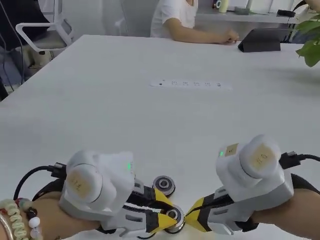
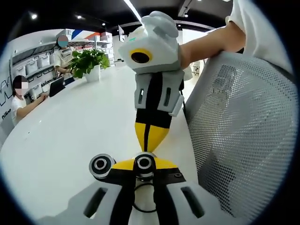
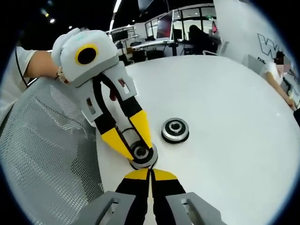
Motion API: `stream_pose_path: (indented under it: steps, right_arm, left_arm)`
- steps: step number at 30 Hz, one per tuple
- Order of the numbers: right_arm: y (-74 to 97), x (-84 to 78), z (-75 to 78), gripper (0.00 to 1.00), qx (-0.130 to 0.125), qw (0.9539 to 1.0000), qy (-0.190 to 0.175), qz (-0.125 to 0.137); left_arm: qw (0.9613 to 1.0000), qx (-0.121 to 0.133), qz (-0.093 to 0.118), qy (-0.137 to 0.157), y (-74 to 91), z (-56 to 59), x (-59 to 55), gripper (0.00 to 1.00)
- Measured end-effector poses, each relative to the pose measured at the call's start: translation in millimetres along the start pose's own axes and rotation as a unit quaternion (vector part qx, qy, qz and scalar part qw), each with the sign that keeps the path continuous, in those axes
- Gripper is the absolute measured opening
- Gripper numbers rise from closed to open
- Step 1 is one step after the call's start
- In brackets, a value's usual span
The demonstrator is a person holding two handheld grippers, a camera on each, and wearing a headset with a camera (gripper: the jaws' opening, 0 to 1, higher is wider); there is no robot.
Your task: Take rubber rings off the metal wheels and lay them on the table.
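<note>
A small metal wheel [image 1: 175, 214] is held just above the white table [image 1: 150, 125] at its near edge, and my left gripper [image 1: 167, 220] is shut on it, one yellow finger on each side. In the left gripper view the wheel [image 2: 144, 163] sits between those fingertips, and a thin black rubber loop [image 2: 143, 202] hangs behind it between the jaws. My right gripper [image 1: 192, 214] is shut, its tips against the wheel's [image 3: 142, 153] rim; whether they pinch rubber I cannot tell. A second wheel [image 1: 164, 184], black ring still on it, lies flat beside them.
A white power strip [image 1: 190, 84] lies mid-table. A person sits at the far side with an arm [image 1: 200, 35] on the table beside a black tablet [image 1: 260, 44]. A plant [image 1: 311, 45] is far right, a chair [image 1: 42, 37] far left. A mesh chair back [image 2: 234, 131] is behind me.
</note>
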State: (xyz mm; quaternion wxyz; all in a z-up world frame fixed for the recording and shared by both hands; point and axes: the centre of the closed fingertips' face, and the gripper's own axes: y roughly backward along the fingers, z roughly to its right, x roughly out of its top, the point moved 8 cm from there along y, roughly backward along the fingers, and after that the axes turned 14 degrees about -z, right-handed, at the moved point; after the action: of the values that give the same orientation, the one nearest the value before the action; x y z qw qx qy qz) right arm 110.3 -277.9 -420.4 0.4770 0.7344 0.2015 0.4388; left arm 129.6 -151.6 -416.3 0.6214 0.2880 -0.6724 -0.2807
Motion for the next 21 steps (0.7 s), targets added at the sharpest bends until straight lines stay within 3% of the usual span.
stream_pose_path:
  steps: [4,9,13,16,21]
  right_arm:
    - [0.5,-0.6,-0.8,0.00,0.007,0.9999,-0.008,-0.002]
    - [6.8,0.8,4.3,0.00,0.036,0.9956,-0.081,0.028]
    - [6.8,1.7,2.0,0.00,0.031,0.9969,-0.069,0.023]
    - [7.9,2.7,2.4,0.00,0.050,0.9926,-0.106,0.032]
    - [7.3,4.7,0.6,0.00,0.057,0.9906,-0.120,0.034]
  left_arm:
    - [0.9999,-0.006,0.001,0.011,0.1,-0.6,-1.0,0.08]
    - [0.9999,-0.007,0.000,0.014,0.9,-0.3,-1.5,0.08]
    - [0.9998,-0.008,-0.001,0.016,0.6,-0.2,-1.3,0.08]
    - [0.9998,-0.008,-0.002,0.016,0.7,0.0,-1.0,0.07]
    - [0.9999,-0.005,-0.004,0.015,1.0,0.8,-1.1,0.08]
